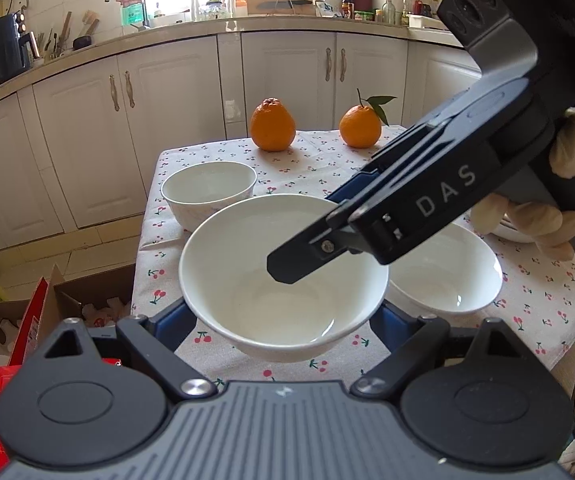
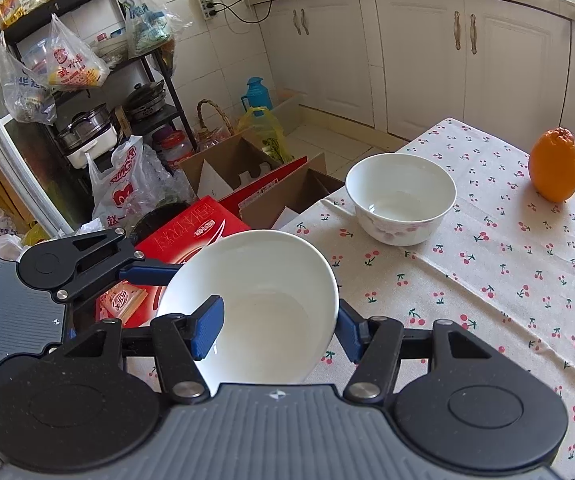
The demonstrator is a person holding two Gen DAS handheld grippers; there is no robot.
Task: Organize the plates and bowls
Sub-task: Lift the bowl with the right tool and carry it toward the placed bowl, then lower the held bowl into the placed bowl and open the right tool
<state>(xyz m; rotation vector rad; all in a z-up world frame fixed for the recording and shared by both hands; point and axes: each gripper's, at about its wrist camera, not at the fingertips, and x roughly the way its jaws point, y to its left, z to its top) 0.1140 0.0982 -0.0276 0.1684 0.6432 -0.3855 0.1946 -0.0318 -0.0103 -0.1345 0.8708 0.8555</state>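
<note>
A large white bowl (image 1: 283,272) is held above the cherry-print tablecloth (image 1: 319,160). My left gripper (image 1: 283,322) spans its body, blue pads on both sides. My right gripper (image 1: 311,232) comes in from the right and is shut on the bowl's far rim, one finger (image 1: 299,258) inside. In the right wrist view the same bowl (image 2: 255,312) sits between the right gripper's (image 2: 279,326) blue pads (image 2: 207,328); the left gripper (image 2: 99,260) shows at left. A smaller floral bowl (image 1: 209,192) (image 2: 401,198) stands behind. Another white bowl (image 1: 447,272) rests to the right.
Two oranges (image 1: 273,124) (image 1: 360,126) stand at the table's far edge; one shows in the right wrist view (image 2: 554,166). A plate rim (image 1: 507,230) peeks behind my gloved hand. Cardboard boxes (image 2: 247,176) and a red box (image 2: 195,232) sit on the floor left of the table.
</note>
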